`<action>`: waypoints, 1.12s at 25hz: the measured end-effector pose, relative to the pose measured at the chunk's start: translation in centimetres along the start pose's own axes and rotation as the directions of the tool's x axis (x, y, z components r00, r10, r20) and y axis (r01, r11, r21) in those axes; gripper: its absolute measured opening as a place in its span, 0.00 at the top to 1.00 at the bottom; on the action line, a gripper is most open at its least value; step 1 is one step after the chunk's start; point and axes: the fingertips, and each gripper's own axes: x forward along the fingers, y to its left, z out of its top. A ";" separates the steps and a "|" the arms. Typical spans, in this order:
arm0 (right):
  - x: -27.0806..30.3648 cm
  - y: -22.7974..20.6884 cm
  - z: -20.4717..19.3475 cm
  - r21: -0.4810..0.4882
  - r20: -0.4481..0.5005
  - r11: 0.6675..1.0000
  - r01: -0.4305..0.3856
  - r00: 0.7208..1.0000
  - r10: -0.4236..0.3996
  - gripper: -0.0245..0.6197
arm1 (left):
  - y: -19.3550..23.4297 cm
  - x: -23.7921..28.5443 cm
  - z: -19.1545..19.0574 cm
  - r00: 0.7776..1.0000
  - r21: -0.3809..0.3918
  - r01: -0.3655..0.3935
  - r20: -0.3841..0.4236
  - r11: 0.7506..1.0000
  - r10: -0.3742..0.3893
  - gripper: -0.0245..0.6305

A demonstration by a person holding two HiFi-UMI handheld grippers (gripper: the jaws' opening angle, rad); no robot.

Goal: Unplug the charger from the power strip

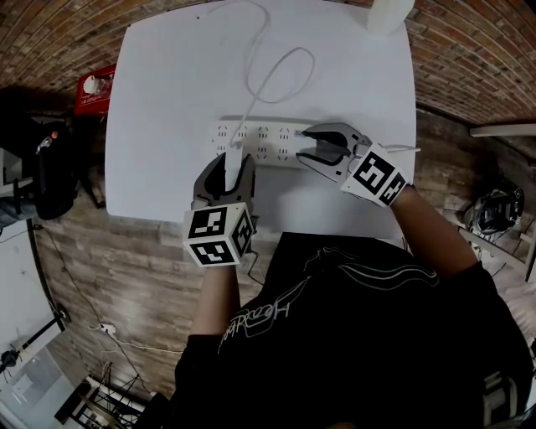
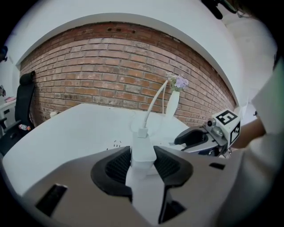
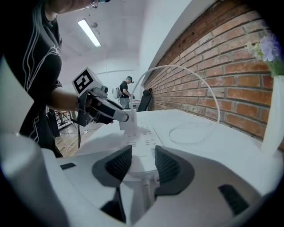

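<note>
A white charger (image 1: 234,159) stands plugged into the near left part of the white power strip (image 1: 266,134), and its white cable (image 1: 261,59) loops away over the table. My left gripper (image 1: 227,167) is shut on the charger (image 2: 143,150), one black pad against each side. My right gripper (image 1: 308,147) is open astride the strip's right end (image 3: 141,142), its pads close beside the strip's two long edges. In the right gripper view the left gripper (image 3: 104,113) shows at the charger.
The white table (image 1: 167,100) stands against a brick wall. A white vase (image 1: 389,12) with flowers is at its far right corner. A red object (image 1: 96,84) sits on the floor to the left, and a person (image 3: 127,91) stands far off.
</note>
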 end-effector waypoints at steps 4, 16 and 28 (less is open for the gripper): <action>0.0 0.1 0.0 -0.010 0.014 1.000 0.010 1.000 -0.010 0.74 | 0.2 0.0 -0.2 0.999 0.063 -0.040 -0.015 0.997 0.041 0.74; -0.1 0.3 -0.1 -0.039 0.024 0.999 0.014 1.000 -0.013 0.76 | 0.1 0.2 -0.2 0.998 0.070 -0.025 -0.048 0.997 0.028 0.75; -0.2 0.2 0.0 -0.027 0.022 1.000 0.015 1.000 -0.014 0.76 | -0.1 0.0 0.0 0.997 0.099 -0.054 -0.051 0.994 0.059 0.75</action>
